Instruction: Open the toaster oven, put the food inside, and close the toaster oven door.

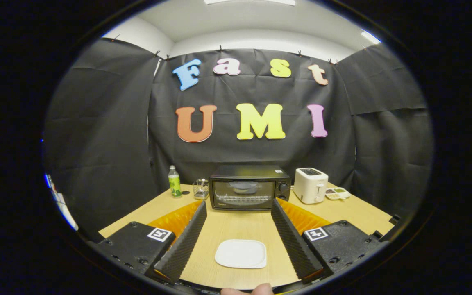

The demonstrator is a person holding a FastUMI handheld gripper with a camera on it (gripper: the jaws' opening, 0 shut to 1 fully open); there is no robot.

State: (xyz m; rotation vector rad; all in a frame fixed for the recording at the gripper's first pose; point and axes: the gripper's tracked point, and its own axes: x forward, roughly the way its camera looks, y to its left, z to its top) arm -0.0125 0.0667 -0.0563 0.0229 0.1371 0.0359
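Presently the worktop [228, 229] carries the toaster oven [249, 187] at its far side, door closed, with a bowl-like shape dimly visible behind the glass; whether it is the food cannot be confirmed. A white plate [241, 253] lies bare between the fingers. The gripper [238, 207] stands wide open, holding nothing. This fits either a loaded, closed oven or food yet to be fetched.

wood table [236, 225] w/ toaster oven [249, 187], plate [241, 253], toaster [310, 185], bottle [174, 182].
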